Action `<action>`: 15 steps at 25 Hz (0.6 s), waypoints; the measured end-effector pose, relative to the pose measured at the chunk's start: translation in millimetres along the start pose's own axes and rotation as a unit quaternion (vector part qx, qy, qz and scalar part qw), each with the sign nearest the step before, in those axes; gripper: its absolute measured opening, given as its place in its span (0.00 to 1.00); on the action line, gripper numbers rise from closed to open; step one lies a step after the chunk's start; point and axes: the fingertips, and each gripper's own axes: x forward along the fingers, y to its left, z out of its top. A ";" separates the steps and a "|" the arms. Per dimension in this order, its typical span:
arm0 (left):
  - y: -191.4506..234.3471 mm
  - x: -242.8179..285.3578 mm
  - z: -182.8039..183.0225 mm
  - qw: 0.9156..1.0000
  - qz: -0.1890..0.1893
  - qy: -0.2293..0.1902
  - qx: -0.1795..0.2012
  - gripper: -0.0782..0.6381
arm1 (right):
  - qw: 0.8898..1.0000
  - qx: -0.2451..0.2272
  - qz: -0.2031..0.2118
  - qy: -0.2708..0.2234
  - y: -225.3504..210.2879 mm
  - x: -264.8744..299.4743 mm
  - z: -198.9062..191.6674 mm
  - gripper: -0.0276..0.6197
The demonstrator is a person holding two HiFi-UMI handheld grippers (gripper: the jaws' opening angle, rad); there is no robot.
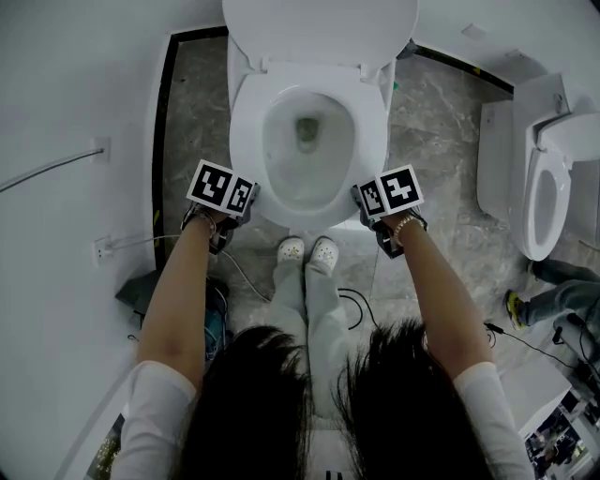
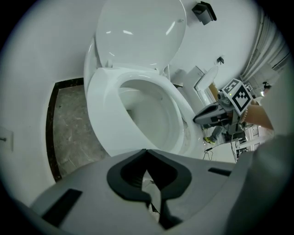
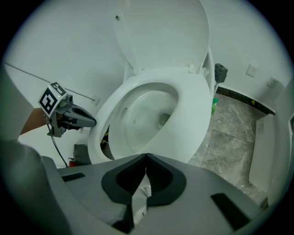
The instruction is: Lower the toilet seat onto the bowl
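Observation:
The white toilet seat (image 1: 246,122) lies flat on the bowl, and the lid (image 1: 319,28) stands up against the wall behind it. My left gripper (image 1: 249,199) hangs beside the bowl's front left, my right gripper (image 1: 360,199) beside its front right. Both are shut with nothing between the jaws, and neither touches the toilet. In the left gripper view the closed jaws (image 2: 146,151) point at the seat (image 2: 105,105) and lid (image 2: 142,32), with the right gripper (image 2: 198,119) across the bowl. The right gripper view shows its closed jaws (image 3: 147,156), the seat (image 3: 193,105) and the left gripper (image 3: 92,121).
A second toilet (image 1: 548,187) stands at the right. Cables (image 1: 239,272) run over the marble floor from a wall socket (image 1: 101,248). My white shoes (image 1: 307,250) are just before the bowl. Another person's leg (image 1: 562,295) shows at the right edge.

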 end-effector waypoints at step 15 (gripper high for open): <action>16.7 33.3 -9.4 0.999 0.030 0.011 -0.042 0.12 | 0.998 0.053 -0.036 -0.003 -15.6 32.2 -7.8 0.09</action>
